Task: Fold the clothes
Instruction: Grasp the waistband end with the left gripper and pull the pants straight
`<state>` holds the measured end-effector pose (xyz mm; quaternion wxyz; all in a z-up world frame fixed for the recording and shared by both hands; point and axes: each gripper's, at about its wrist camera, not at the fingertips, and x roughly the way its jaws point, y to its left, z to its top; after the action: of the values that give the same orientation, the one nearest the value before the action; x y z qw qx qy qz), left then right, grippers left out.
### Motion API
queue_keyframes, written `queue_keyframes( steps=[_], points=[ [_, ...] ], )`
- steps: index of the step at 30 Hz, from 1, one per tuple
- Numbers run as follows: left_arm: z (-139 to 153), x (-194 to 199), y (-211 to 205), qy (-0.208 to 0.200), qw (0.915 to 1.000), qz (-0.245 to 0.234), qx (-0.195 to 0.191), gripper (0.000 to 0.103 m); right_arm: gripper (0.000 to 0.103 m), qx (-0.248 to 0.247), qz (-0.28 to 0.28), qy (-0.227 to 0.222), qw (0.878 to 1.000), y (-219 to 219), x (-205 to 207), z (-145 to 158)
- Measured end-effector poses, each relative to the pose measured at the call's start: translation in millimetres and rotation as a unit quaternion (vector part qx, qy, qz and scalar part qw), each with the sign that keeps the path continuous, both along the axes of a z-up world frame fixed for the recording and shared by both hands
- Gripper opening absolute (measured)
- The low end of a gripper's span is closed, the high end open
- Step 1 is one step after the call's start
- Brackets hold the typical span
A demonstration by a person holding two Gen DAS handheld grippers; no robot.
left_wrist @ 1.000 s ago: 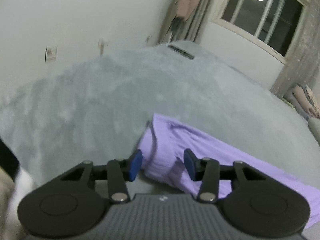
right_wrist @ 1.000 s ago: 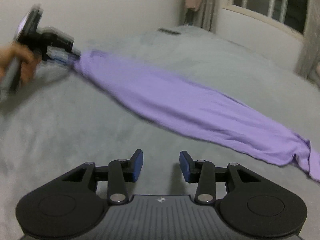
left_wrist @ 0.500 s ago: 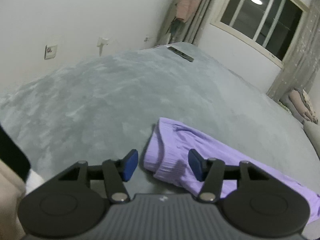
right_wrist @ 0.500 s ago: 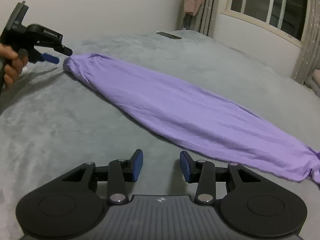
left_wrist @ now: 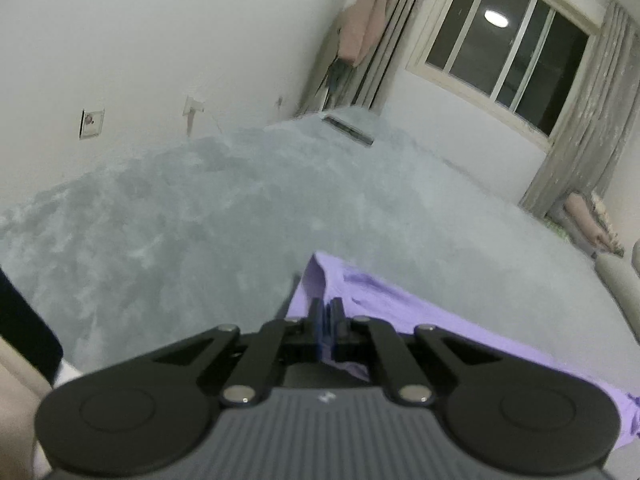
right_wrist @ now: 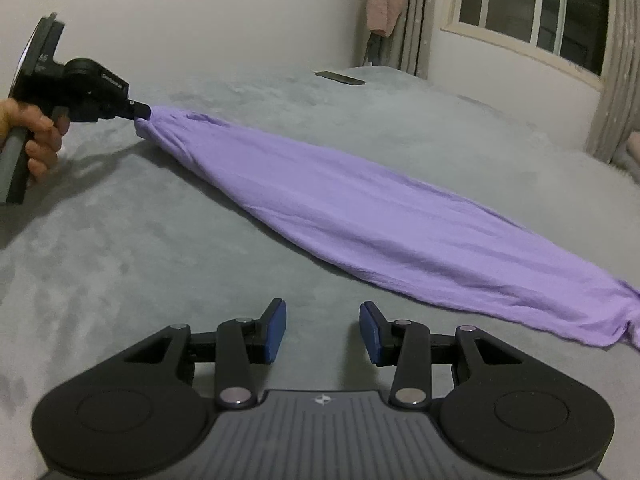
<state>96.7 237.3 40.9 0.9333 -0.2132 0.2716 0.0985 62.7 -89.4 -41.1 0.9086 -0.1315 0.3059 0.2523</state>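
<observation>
A long purple garment [right_wrist: 360, 208] lies stretched in a narrow band across the grey bed, from far left to near right. My left gripper [left_wrist: 327, 314] is shut on the garment's [left_wrist: 400, 312] end; the right wrist view shows it [right_wrist: 140, 114] pinching that end and lifting it slightly off the bed. My right gripper [right_wrist: 322, 330] is open and empty, low over the bed, a short way in front of the garment's middle. The garment's other end [right_wrist: 624, 316] is bunched at the right edge.
The grey plush bedspread [right_wrist: 120, 248] fills the area around the garment. A dark flat object [right_wrist: 340, 78] lies at the bed's far end. A wall is behind, a window [right_wrist: 532, 12] with curtains at right, and a pink garment [right_wrist: 384, 4] hangs in the corner.
My left gripper has closed on the end of the purple garment; it was open around it before. My right gripper has stayed open and nearly still.
</observation>
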Motion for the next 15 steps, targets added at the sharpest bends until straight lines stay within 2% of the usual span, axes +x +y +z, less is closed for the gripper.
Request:
queue_keyframes(
  steps=[2,7,10,12,15],
  points=[
    [-5,1,6,0.018,0.9996,0.009,-0.019,0.002,0.039,0.001,0.001,0.0,1.0,0,0,-1],
    [0,2,23,0.009,0.9985,0.048,-0.023,0.002,0.039,0.003,0.001,-0.002,1.0,1,1,-3],
    [1,4,18,0.009,0.9982,0.056,0.018,0.002,0.039,0.014,0.001,0.004,1.0,1,4,-6],
    [-3,8,9,0.018,0.9971,0.049,0.055,0.002,0.039,0.016,0.003,0.004,1.0,2,7,-8],
    [-11,14,-4,0.039,0.9948,0.031,0.089,0.004,0.04,0.02,0.003,0.002,1.0,2,15,-9]
  ],
)
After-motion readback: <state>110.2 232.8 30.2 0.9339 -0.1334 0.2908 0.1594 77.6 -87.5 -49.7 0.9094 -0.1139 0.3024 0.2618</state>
